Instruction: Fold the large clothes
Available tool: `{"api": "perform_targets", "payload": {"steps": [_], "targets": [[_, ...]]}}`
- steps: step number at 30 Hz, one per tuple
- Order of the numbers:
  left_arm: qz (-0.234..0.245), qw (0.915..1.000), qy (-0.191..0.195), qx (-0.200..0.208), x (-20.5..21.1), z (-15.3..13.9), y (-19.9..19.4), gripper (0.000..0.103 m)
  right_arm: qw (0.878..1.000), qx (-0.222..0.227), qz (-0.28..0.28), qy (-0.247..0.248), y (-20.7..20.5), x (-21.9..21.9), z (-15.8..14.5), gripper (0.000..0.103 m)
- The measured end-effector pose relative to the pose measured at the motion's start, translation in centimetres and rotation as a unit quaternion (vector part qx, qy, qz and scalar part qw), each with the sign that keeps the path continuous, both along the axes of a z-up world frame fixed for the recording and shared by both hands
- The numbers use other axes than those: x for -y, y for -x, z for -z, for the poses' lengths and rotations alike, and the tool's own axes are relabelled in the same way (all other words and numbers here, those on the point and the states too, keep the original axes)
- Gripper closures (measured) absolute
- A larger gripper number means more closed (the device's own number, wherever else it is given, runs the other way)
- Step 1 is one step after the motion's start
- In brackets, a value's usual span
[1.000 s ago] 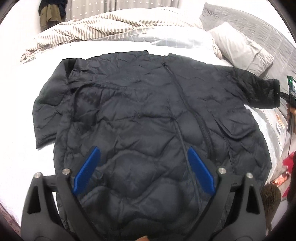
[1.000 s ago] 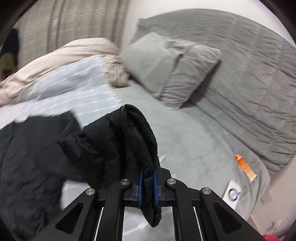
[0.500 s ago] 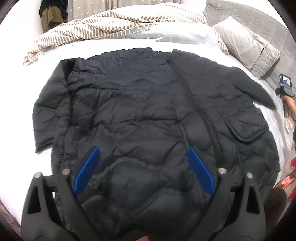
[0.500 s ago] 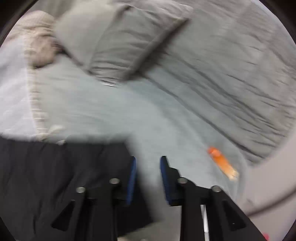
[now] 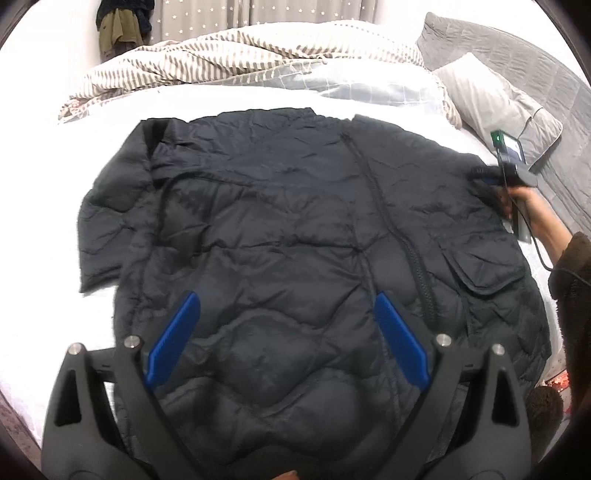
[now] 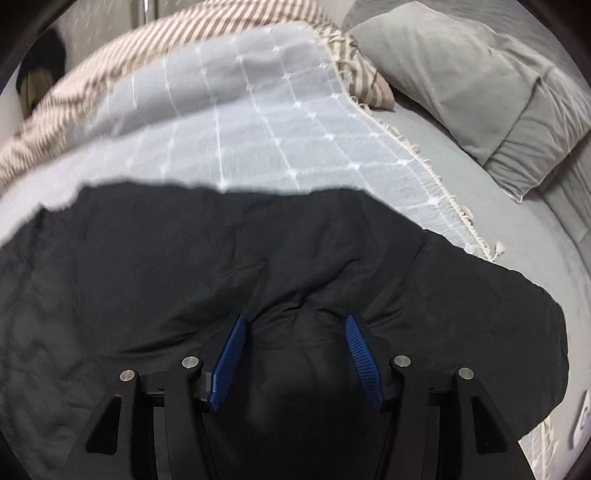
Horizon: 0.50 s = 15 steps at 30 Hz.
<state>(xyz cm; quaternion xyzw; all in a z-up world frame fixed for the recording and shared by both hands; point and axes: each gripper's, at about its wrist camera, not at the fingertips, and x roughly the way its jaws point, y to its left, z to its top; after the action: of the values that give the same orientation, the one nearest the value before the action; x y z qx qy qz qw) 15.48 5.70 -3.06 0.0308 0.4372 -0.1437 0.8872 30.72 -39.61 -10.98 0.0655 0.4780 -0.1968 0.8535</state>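
jacket [image 5: 295,240]: hem hidden behind the left gripper [image 5: 288,332] frame and cut off at the bottom edge | right gripper [image 5: 484,177]: tips blurred against dark fabric in the left wrist view | striped duvet [image 6: 74,99]: blurred in the right wrist view | white object [image 6: 581,417]: cut off by the rim, cannot be identified

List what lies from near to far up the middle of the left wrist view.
left gripper, open over the black jacket → white sheet → pale blue checked blanket → striped duvet → star-patterned curtain
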Motion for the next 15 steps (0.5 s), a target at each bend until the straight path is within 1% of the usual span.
{"api": "perform_targets", "payload": {"steps": [1,2,4,5,6,8,9,10,12,13,15], "targets": [[-0.001,1.0000,-0.003,0.000,-0.4,-0.1,0.0,0.008,1.000,0.004,-0.004,0.008,0.7,0.6,0.6,0.037],[-0.003,1.0000,-0.008,0.002,-0.9,-0.2,0.0,0.008,1.000,0.012,-0.001,0.006,1.4,1.8,0.6,0.028],[-0.010,0.9999,-0.014,0.003,-1.8,-0.1,-0.2,0.008,0.999,0.029,0.026,-0.004,4.1,5.3,0.6,0.022],[-0.014,0.9998,-0.016,0.001,-2.3,0.1,-0.3,0.008,0.999,0.026,0.045,0.001,5.2,6.9,0.7,0.022],[-0.018,0.9997,-0.016,-0.003,-2.9,0.3,-0.6,0.008,0.997,0.015,0.076,0.014,7.0,9.3,0.9,0.021],[-0.027,0.9995,-0.011,-0.012,-4.0,0.8,-1.1,0.008,0.991,0.009,0.130,-0.006,10.5,13.9,1.4,0.021],[-0.031,0.9994,-0.010,-0.015,-4.5,1.1,-1.4,0.008,0.986,0.005,0.168,-0.014,12.8,16.2,1.5,0.021],[-0.038,0.9991,-0.011,-0.018,-5.1,1.4,-1.8,0.008,0.978,-0.008,0.208,0.004,14.8,17.7,1.3,0.021],[-0.049,0.9985,-0.015,-0.020,-6.1,1.9,-2.5,0.008,0.959,-0.055,0.272,0.063,17.2,18.9,0.3,0.021],[-0.056,0.9980,-0.017,-0.021,-6.6,2.2,-2.9,0.008,0.958,-0.050,0.276,0.063,18.0,18.9,-0.5,0.021],[-0.071,0.9970,-0.023,-0.022,-7.6,2.5,-3.5,0.008,0.964,-0.021,0.262,0.045,19.2,17.5,-2.7,0.021]]}}
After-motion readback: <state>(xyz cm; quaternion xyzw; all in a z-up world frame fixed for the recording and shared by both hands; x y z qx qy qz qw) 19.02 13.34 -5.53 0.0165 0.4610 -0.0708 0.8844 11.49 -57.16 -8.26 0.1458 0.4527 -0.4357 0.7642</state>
